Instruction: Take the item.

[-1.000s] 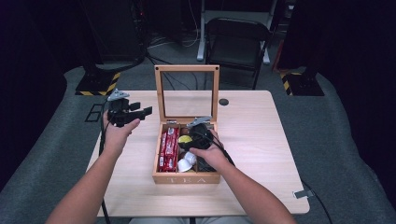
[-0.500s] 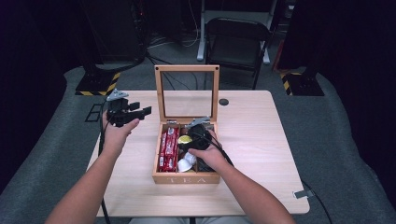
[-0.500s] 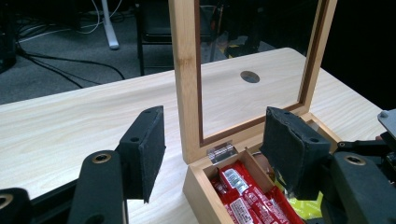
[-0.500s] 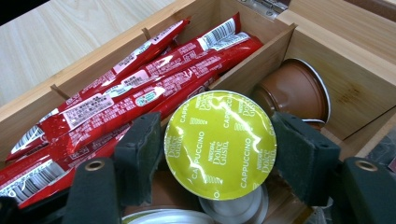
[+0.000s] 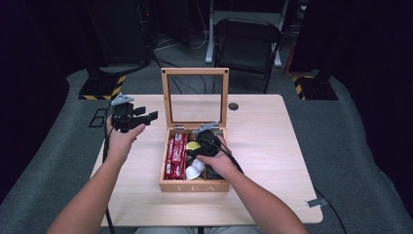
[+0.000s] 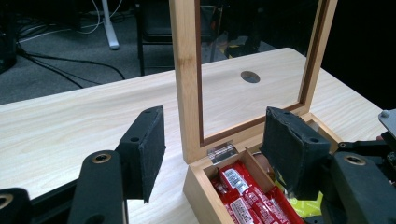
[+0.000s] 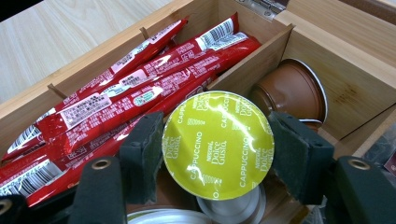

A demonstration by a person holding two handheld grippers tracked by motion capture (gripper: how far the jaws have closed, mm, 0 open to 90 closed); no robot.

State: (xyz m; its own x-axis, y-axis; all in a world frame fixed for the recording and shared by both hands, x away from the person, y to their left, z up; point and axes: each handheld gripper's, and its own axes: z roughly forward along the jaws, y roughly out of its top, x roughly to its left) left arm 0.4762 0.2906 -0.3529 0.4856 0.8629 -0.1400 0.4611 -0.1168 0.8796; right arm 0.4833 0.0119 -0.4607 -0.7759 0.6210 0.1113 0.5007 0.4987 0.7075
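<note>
High view: right hand-held gripper (image 5: 200, 146) sits in the tea box (image 5: 168, 184), lid upright behind it; left hand-held gripper (image 5: 130, 118) idle over the worktop (image 5: 272, 146), jaws apart, empty.

Left gripper view: lid frame dead ahead.

Right gripper view: jaws just closing, clamped on the yellow cappuccino capsule (image 7: 217, 143); red sachets (image 7: 140, 93) left, divider ahead, room only upward.

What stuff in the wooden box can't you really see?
- Right gripper view: the capsule body under the yellow-green lid is hidden by that lid.
- Right gripper view: the brown capsule is partly behind the right jaw.
- Right gripper view: the white capsules are cut off by the bottom edge.
- High view: print on the red sachets is too small.
</note>
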